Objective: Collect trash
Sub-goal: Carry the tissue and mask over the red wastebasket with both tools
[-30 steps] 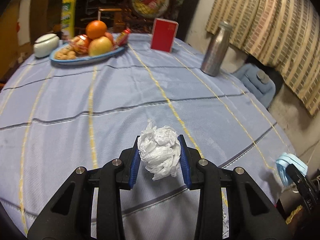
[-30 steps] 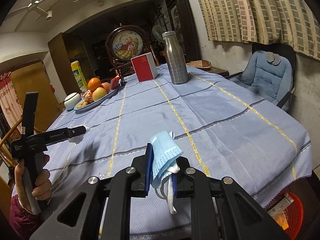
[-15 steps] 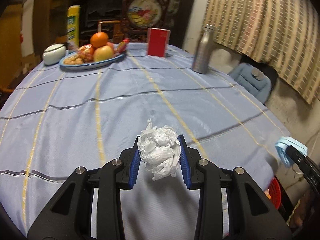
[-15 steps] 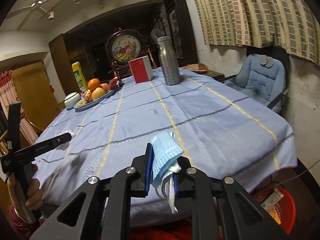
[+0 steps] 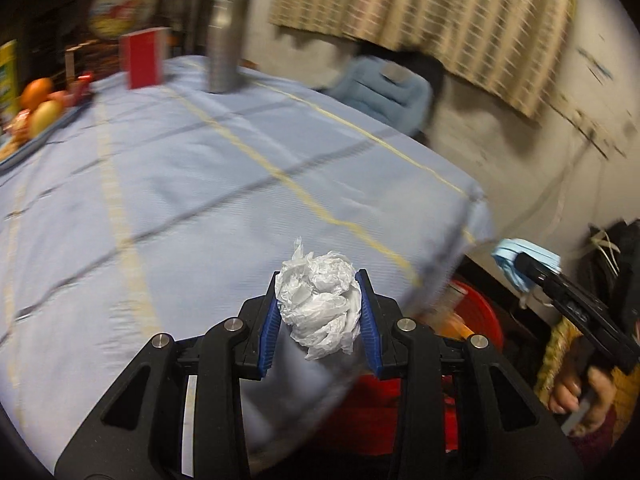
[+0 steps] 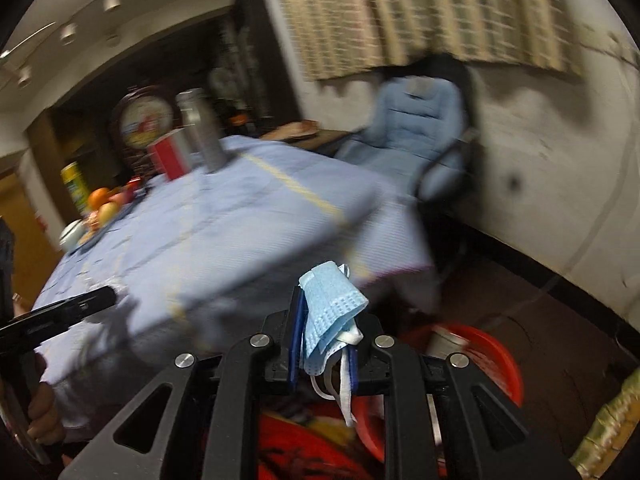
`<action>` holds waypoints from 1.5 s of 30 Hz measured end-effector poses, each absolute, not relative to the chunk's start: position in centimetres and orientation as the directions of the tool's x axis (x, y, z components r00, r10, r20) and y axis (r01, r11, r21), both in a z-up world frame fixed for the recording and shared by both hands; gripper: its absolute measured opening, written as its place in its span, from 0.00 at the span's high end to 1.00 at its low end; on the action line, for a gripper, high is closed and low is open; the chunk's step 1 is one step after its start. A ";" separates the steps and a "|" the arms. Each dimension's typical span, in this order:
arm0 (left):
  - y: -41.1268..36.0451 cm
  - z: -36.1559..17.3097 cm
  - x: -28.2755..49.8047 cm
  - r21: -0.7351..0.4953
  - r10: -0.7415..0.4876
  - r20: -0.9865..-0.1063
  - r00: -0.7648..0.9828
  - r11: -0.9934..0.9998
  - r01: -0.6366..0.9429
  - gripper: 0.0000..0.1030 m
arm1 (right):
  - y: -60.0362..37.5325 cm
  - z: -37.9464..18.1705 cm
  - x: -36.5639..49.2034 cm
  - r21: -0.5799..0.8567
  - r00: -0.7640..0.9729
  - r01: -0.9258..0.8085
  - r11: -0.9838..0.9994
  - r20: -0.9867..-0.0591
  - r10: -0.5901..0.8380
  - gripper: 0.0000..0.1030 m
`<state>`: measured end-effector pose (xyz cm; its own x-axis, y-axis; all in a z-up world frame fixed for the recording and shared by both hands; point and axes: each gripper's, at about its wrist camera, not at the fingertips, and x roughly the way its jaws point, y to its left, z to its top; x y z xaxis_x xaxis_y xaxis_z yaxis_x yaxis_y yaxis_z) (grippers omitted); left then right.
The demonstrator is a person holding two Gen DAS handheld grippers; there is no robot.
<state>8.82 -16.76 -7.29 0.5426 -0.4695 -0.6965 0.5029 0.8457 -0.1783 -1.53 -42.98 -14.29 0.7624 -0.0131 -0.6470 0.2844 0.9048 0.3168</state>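
Left gripper (image 5: pixel 319 312) fingers clamp a crumpled tissue (image 5: pixel 320 306); right gripper (image 6: pixel 323 342) fingers pinch a blue face mask (image 6: pixel 330 312)

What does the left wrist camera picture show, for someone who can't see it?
The left gripper squeezes a crumpled white tissue at the edge of a blue tablecloth. To its right, the right gripper holds a blue face mask above a red basket.
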 end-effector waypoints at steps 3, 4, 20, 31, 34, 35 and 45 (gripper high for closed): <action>-20.5 -7.8 8.5 -0.158 -0.491 -0.709 0.506 0.810 0.565 0.65 | -46.4 -16.4 -2.3 0.339 0.733 0.355 0.871 -0.680 -0.034 0.81; -22.0 -7.9 8.1 -0.133 -0.491 -0.711 0.504 0.797 0.589 0.65 | -47.4 -17.3 -2.6 0.341 0.720 0.379 0.860 -0.693 -0.042 0.81; -37.8 -12.1 4.9 -0.136 -0.572 -0.784 0.242 0.539 0.832 0.65 | -52.8 -24.2 -3.0 0.366 0.601 0.507 0.781 -0.799 -0.016 0.81; -41.5 -19.4 3.6 -0.102 -0.454 -0.876 0.162 0.504 0.858 0.34 | -54.1 -25.8 -3.4 0.390 0.594 0.543 0.743 -0.804 -0.012 0.81; -40.7 -19.5 4.3 -0.120 -0.458 -0.874 0.162 0.526 0.842 0.31 | -54.0 -26.0 -3.4 0.396 0.595 0.542 0.741 -0.804 -0.005 0.81; -40.2 -19.3 4.6 -0.124 -0.464 -0.869 0.172 0.541 0.832 0.29 | -53.9 -26.0 -3.3 0.398 0.596 0.539 0.742 -0.803 -0.002 0.81; -36.2 -15.3 2.7 0.015 -0.487 -0.778 0.397 0.618 0.786 0.07 | -52.5 -26.1 -2.7 0.403 0.592 0.480 0.779 -0.804 0.052 0.81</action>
<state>2.74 -36.21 -15.31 0.3969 -0.4867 -0.7782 0.7862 0.6178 0.0146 -2.70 -52.51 -26.08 0.5918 0.0520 -0.8044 0.4800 0.7790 0.4035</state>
